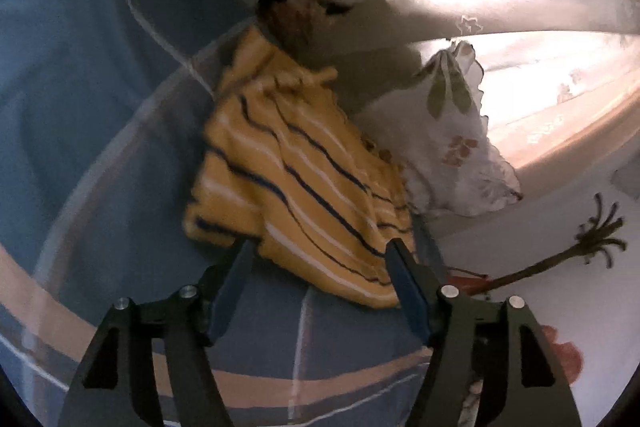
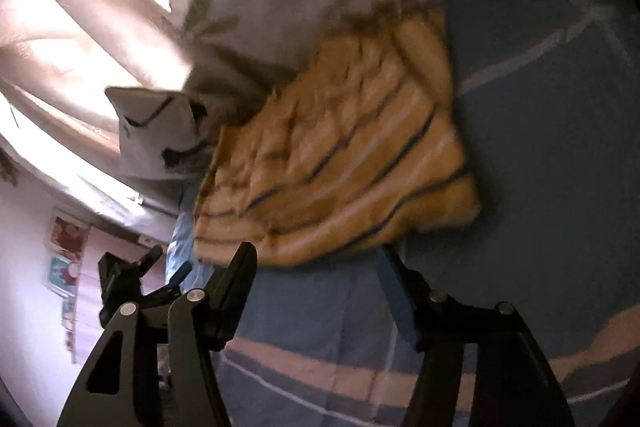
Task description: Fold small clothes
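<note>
The yellow shirt lies on the blue bed. The left gripper and right gripper are both wide, holding nothing.

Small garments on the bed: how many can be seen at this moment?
2. A yellow striped garment lies on the blue bedsheet just ahead of both open grippers; a white floral garment sits beside it toward the curtain. Others may be hidden.

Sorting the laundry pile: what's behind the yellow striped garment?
A white floral garment lies beside and behind the yellow striped garment, on the blue checked bedsheet. Anything beneath the yellow one is covered.
</note>
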